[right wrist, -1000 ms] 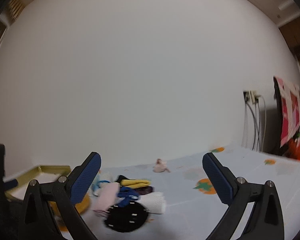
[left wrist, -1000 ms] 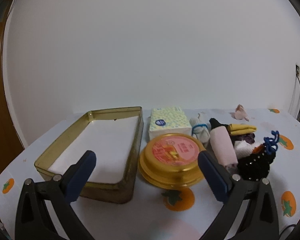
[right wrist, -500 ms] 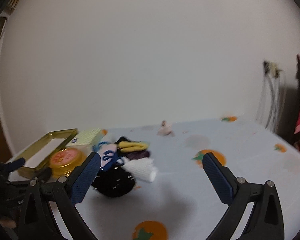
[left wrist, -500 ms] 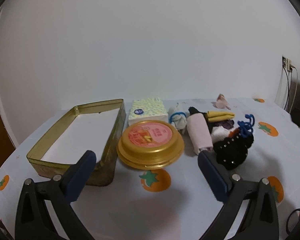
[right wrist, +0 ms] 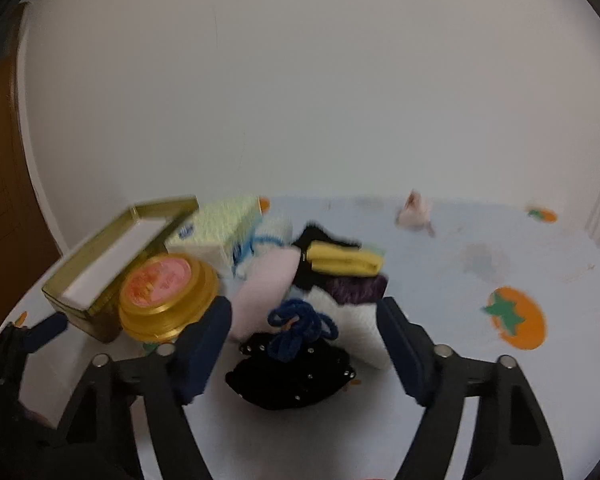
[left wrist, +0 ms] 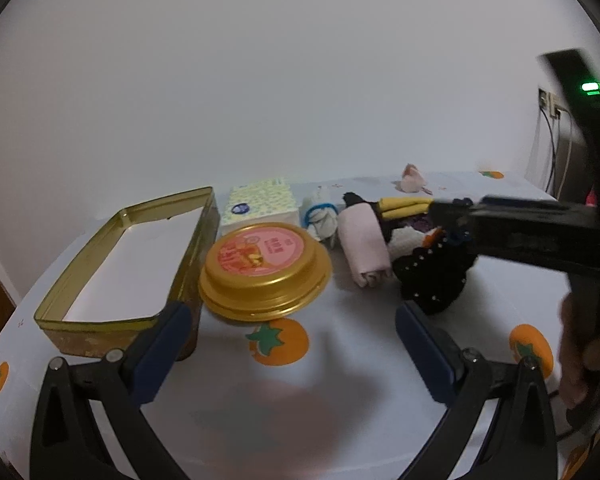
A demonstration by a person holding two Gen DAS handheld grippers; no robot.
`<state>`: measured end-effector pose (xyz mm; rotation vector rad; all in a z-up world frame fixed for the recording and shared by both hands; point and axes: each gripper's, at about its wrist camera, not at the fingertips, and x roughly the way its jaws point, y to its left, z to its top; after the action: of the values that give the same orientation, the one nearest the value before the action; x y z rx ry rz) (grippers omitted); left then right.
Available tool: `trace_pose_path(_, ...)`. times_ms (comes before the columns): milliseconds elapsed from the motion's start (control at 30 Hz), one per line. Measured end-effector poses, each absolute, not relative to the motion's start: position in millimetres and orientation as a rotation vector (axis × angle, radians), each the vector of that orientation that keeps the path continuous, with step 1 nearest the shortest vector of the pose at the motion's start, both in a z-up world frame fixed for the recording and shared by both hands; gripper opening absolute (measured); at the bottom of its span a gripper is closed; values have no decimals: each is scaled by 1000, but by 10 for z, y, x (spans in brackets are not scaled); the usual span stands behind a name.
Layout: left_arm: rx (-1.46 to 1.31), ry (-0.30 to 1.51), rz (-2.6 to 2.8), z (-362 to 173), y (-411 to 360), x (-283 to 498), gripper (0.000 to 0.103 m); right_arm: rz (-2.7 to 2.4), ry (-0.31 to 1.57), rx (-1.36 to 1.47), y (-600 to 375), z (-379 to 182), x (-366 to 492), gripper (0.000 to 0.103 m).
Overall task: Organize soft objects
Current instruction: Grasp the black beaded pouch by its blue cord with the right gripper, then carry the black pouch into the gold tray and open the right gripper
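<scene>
A pile of soft things lies on the table: a black studded pouch (right wrist: 296, 376) with a blue hair tie (right wrist: 300, 326) on it, a pink roll (right wrist: 260, 296), a yellow folded cloth (right wrist: 344, 260), a purple piece (right wrist: 356, 288) and a white roll (right wrist: 360, 328). My right gripper (right wrist: 304, 344) is open, its jaws either side of the pouch and hair tie. My left gripper (left wrist: 288, 348) is open and empty in front of the round gold tin (left wrist: 264, 268). The pile also shows in the left wrist view, with the pouch (left wrist: 432, 276) and pink roll (left wrist: 364, 248).
An open rectangular gold tin (left wrist: 80, 316) stands at the left, with a tissue pack (left wrist: 260, 204) behind the round tin. A small pink object (right wrist: 414, 210) lies at the back. The right gripper's arm (left wrist: 540, 232) crosses the left wrist view. Cables hang at the far right wall.
My right gripper has swung left and down onto the soft pile, now straddling the black pouch. It has entered the left wrist view from the right. My left gripper has barely moved.
</scene>
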<state>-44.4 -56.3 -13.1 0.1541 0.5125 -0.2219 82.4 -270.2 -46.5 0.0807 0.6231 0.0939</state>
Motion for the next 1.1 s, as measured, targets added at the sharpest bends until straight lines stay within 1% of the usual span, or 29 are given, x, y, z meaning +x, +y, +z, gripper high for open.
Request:
trace_pose_path(33, 158, 511, -229, -132, -571, -449, 103, 102, 641, 87, -2730, -492, 868, 55)
trace_pose_path(67, 160, 513, -235, -133, -575, -438, 103, 113, 651, 97, -2750, -515, 878, 31)
trace_pose_path(100, 161, 516, -245, -135, -588, -433, 103, 127, 656, 113, -2773, -529, 884, 21)
trace_pose_path(133, 161, 519, -252, -134, -602, -429, 103, 140, 649, 130, -2806, -528, 877, 17)
trace_pose_path(200, 153, 529, -276, -132, -626, -414, 103, 172, 612, 162, -2871, -494, 844, 14)
trace_pose_path(333, 137, 534, -317, -105, -700, -381, 103, 246, 479, 236, -3023, -351, 705, 13)
trace_pose_path(467, 133, 549, -378, -85, -847, -324, 103, 184, 357, 284, -3204, -322, 591, 13)
trace_pose_path(700, 159, 607, -423, -152, -1264, -47, 101, 138, 249, 360, -3494, -248, 433, 13)
trace_pose_path(800, 159, 651, -448, -215, -1417, 91, 96, 139, 253, 383, -3550, -229, 427, 13)
trace_pose_path(900, 180, 695, -441, -298, -1546, 197, 83, 141, 260, 392, -3568, -221, 452, 13)
trace_pose_path(967, 169, 736, -468, -347, -1590, 256, 69, 133, 266, 379, -3574, -214, 484, 13)
trace_pose_path(1000, 155, 751, -492, -358, -1600, 273, 63, 127, 266, 369, -3570, -220, 493, 13)
trace_pose_path(1033, 143, 760, -513, -368, -1604, 276, 51, 123, 265, 359, -3560, -220, 492, 13)
trace_pose_path(1067, 128, 774, -536, -380, -1611, 283, 45, 118, 264, 351, -3547, -218, 484, 13)
trace_pose_path(1100, 128, 779, -542, -388, -1605, 282, 44, 112, 263, 343, -3542, -222, 483, 13)
